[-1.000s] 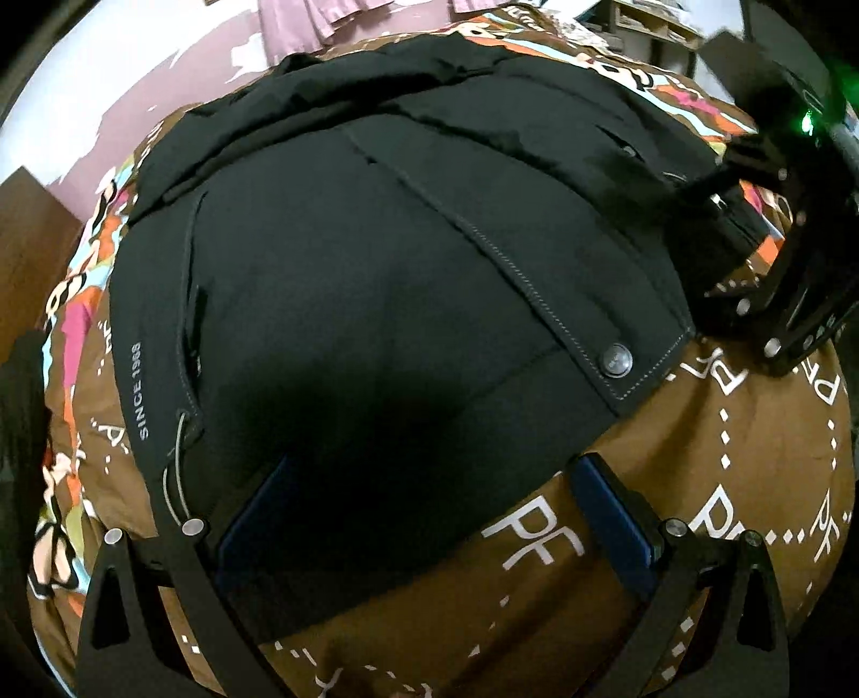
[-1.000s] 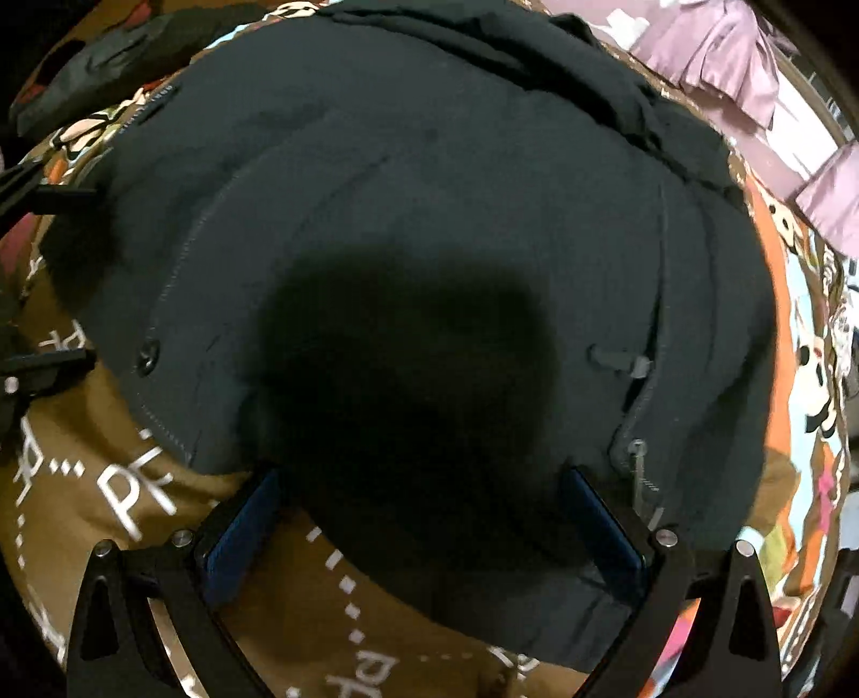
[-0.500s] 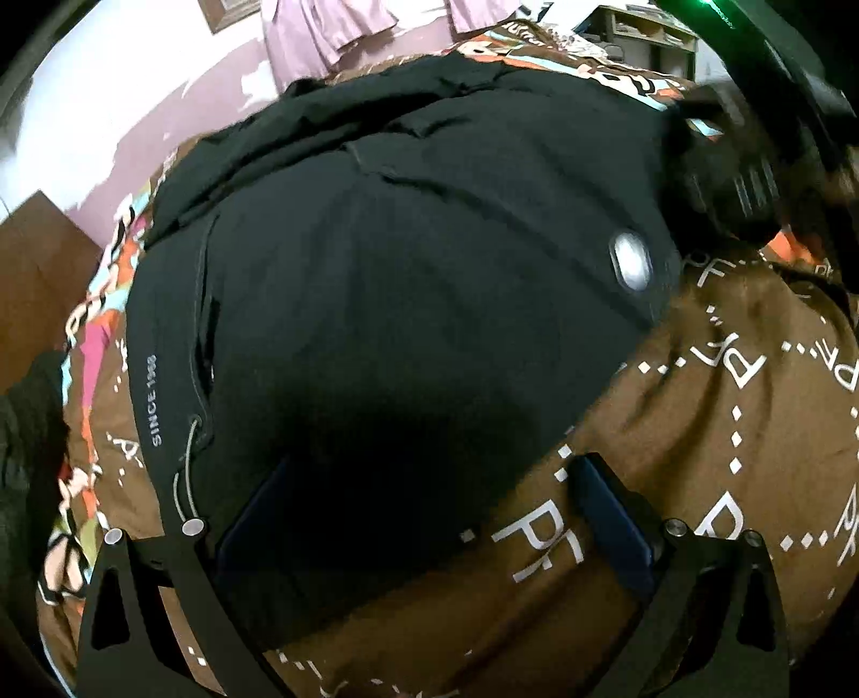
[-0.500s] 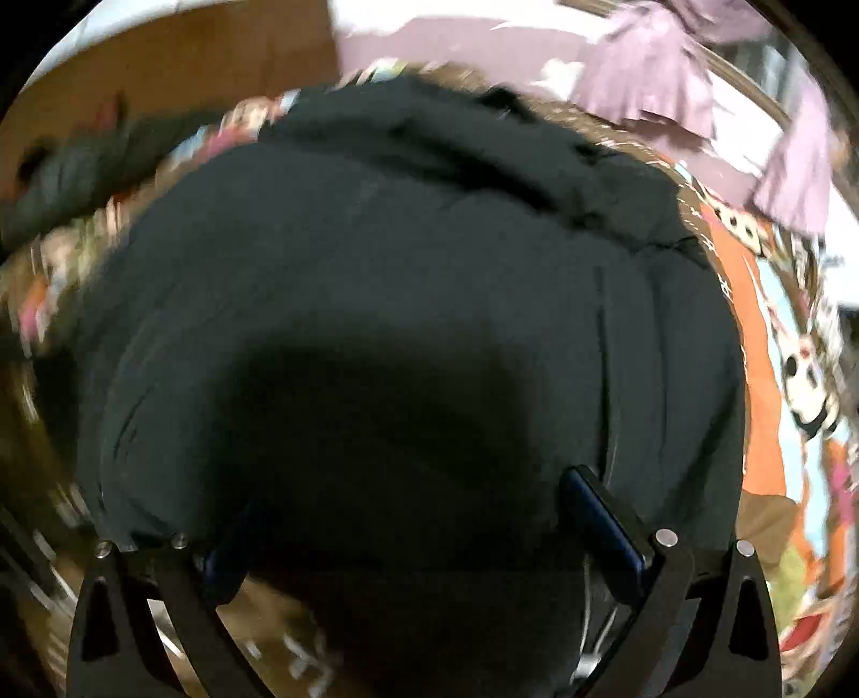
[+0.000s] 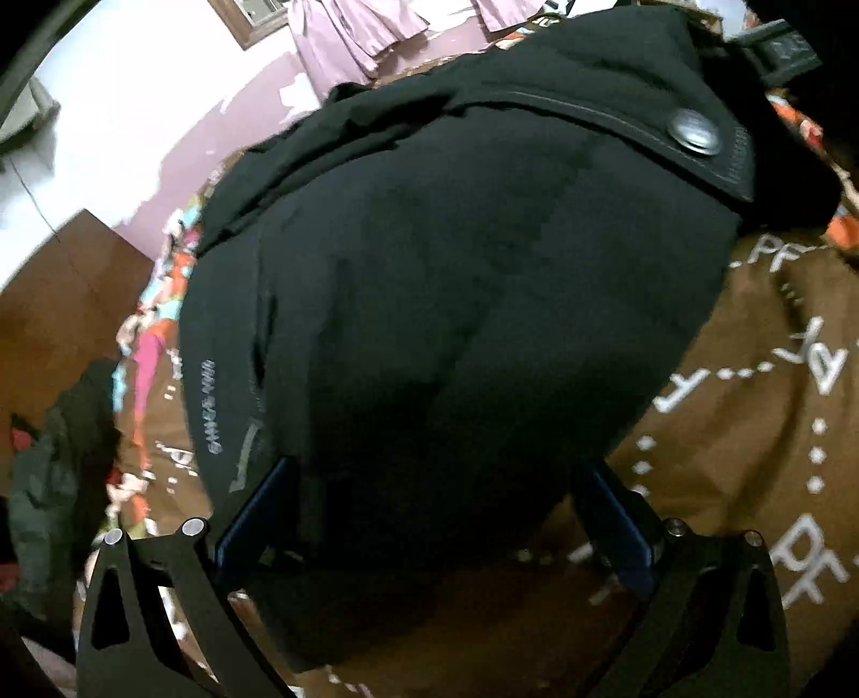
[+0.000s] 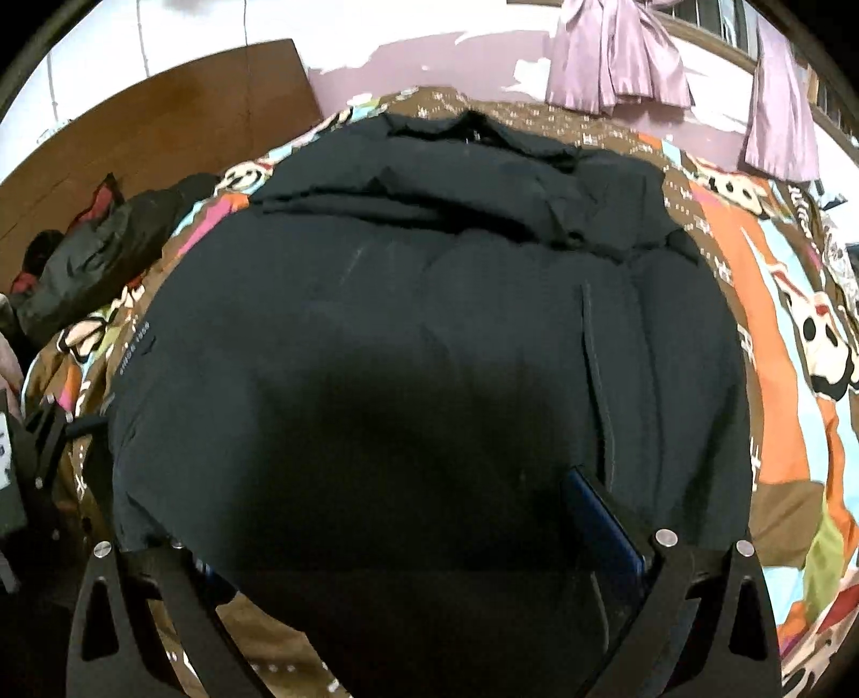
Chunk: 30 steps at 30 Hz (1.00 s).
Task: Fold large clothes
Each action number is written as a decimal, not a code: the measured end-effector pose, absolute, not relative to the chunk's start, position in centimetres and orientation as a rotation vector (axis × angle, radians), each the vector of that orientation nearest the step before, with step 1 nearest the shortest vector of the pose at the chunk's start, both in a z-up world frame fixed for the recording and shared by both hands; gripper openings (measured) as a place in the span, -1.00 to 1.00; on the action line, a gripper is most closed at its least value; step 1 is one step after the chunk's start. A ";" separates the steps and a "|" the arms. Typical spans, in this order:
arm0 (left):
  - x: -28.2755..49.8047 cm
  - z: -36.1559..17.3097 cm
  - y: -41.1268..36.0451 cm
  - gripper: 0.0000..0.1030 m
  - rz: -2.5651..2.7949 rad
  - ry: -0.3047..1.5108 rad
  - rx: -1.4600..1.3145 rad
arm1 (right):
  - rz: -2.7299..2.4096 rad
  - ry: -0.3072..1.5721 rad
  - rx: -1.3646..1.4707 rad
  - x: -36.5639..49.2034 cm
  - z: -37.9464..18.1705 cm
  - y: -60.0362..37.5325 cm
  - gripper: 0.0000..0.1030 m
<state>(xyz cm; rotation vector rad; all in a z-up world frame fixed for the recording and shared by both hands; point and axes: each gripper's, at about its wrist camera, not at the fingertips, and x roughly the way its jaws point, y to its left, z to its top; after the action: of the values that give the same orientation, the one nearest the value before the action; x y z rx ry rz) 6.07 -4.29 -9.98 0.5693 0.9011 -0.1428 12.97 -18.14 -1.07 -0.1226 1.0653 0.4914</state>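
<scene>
A: Where is the garment?

B: The black jacket (image 6: 429, 333) lies spread over the middle of the bed, on a brown patterned bedspread (image 5: 778, 408). Its collar end points toward the far edge of the bed, under the purple curtains (image 6: 617, 48). In the left wrist view a flap with a metal snap button (image 5: 695, 131) is raised at the upper right, and grey lettering runs down the jacket's left side.

A: And the claws?

B: The left claw (image 5: 429, 515) has its fingers spread wide apart, with the near hem of the jacket lying between the blue pads (image 5: 252, 515). The right claw (image 6: 424, 537) is also spread wide; its right pad (image 6: 601, 521) shows against the cloth, while the left one is mostly hidden under the fabric. I cannot tell whether either presses on the cloth.

A: Anything around it?

B: A dark bundle of clothing (image 6: 102, 241) sits at the bed's left edge, beside a wooden panel (image 6: 161, 129).
</scene>
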 end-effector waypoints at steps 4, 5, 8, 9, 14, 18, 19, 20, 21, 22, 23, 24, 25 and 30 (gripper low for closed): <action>6.1 -10.2 -4.0 0.96 -0.083 0.855 0.624 | 0.503 1.156 -0.158 12.3 -2.7 -18.3 1.00; 6.0 -10.1 -4.1 0.88 -0.074 0.838 0.633 | 0.506 1.172 -0.172 12.1 -3.0 -18.3 1.00; 5.5 -9.7 -4.4 0.45 -0.069 0.774 0.692 | 0.535 1.213 -0.218 10.8 -3.7 -18.2 1.00; 5.3 -9.7 -4.6 0.40 -0.064 0.751 0.717 | 0.549 1.225 -0.224 10.4 -3.8 -18.3 1.00; 5.5 -8.6 -4.6 -0.03 -0.068 0.661 0.761 | 0.604 1.239 -0.318 7.9 -3.9 -17.8 1.00; 6.2 -5.8 -4.3 -0.33 -0.082 0.608 0.711 | 0.573 1.210 -0.447 6.5 -4.7 -16.9 1.00; 6.1 -5.0 -4.7 -0.34 -0.081 0.592 0.702 | 0.559 1.200 -0.448 6.5 -4.7 -17.0 1.00; 6.3 -4.2 -4.9 -0.35 -0.082 0.579 0.692 | 0.537 1.192 -0.445 6.6 -4.8 -17.2 1.00; 6.6 -3.5 -5.1 -0.35 -0.083 0.571 0.685 | 0.504 1.183 -0.440 6.8 -4.9 -17.5 1.00; 6.8 -2.8 -5.5 -0.36 -0.083 0.563 0.678 | 0.476 1.175 -0.432 7.0 -5.0 -17.8 1.00; 7.1 -1.9 -5.6 -0.37 -0.086 0.555 0.666 | 0.455 1.167 -0.426 7.2 -5.0 -18.0 1.00; 7.5 -1.0 -5.8 -0.40 -0.089 0.550 0.654 | 0.427 1.153 -0.422 7.4 -5.0 -18.2 1.00; 7.8 -0.2 -6.0 -0.41 -0.090 0.546 0.644 | 0.382 1.130 -0.432 7.7 -5.0 -18.4 1.00; 9.9 3.3 -5.9 -0.42 -0.103 0.546 0.606 | 0.217 1.063 -0.503 8.5 -5.3 -18.5 1.00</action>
<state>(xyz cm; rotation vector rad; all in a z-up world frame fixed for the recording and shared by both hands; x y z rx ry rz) 9.86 -5.87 3.28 0.6058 0.5460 -0.1029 8.49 -18.55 -5.29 -0.5032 1.0629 0.2174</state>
